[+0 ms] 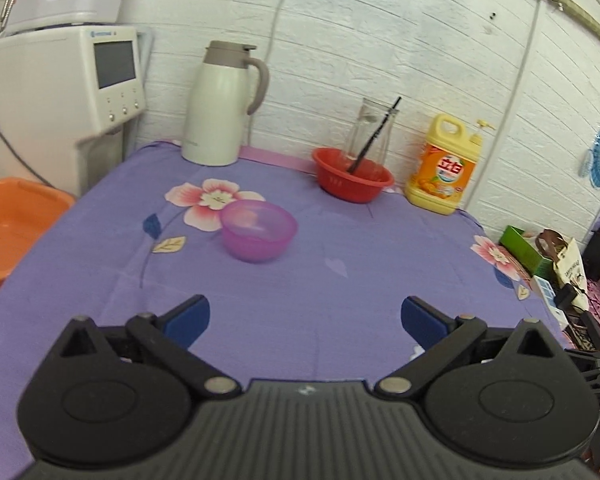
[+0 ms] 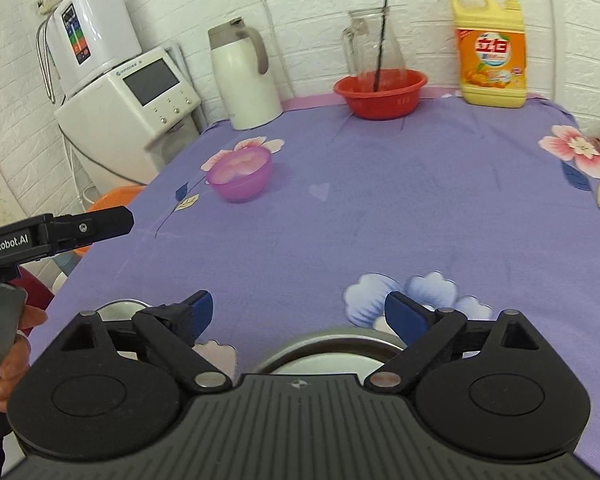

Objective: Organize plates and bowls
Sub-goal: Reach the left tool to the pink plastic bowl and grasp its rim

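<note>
A translucent purple bowl point(image 1: 259, 230) stands upright on the purple flowered tablecloth point(image 1: 300, 280), and also shows in the right wrist view point(image 2: 240, 176). My left gripper point(image 1: 305, 322) is open and empty, above the cloth well short of the bowl. My right gripper point(image 2: 299, 314) is open and empty, above a metal plate point(image 2: 332, 350) whose rim shows just under it. A second metal dish point(image 2: 118, 307) peeks out behind the right gripper's left finger. The left gripper's side point(image 2: 100, 224) shows at the left of the right wrist view.
At the back stand a white thermos jug point(image 1: 220, 108), a red basin point(image 1: 352, 180) holding a glass pitcher with a black stick point(image 1: 370, 132), and a yellow detergent bottle point(image 1: 444, 168). A white appliance point(image 1: 60, 88) and an orange tub point(image 1: 16, 224) are left of the table. Clutter lies off the right edge point(image 1: 560, 272).
</note>
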`<act>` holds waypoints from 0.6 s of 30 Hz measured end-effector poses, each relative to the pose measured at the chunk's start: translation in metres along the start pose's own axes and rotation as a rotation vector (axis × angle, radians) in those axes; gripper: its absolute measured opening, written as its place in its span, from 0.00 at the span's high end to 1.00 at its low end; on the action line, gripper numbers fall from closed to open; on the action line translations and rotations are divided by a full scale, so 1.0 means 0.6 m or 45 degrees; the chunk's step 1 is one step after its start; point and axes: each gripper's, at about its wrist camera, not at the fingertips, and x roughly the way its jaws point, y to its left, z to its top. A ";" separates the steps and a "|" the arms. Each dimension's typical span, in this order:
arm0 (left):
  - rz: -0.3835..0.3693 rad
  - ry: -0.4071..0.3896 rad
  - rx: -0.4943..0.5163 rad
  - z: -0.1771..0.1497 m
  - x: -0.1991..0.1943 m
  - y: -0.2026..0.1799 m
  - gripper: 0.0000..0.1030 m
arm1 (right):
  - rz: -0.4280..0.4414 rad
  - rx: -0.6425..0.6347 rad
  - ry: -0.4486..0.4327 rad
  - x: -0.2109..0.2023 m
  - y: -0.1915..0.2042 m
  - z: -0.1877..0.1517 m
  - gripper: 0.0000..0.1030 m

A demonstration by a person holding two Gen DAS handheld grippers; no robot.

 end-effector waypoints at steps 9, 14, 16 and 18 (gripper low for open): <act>0.106 -0.007 -0.015 0.034 0.039 0.094 0.02 | 0.034 -0.063 0.106 0.086 0.068 0.068 0.00; 0.145 0.063 -0.009 0.046 0.105 0.135 0.02 | 0.056 -0.167 0.194 0.160 0.105 0.095 0.00; 0.117 0.082 -0.040 0.060 0.137 0.154 0.02 | 0.032 -0.198 0.195 0.184 0.109 0.119 0.00; 0.083 0.098 -0.080 0.083 0.172 0.171 0.02 | -0.002 -0.199 0.173 0.206 0.105 0.149 0.00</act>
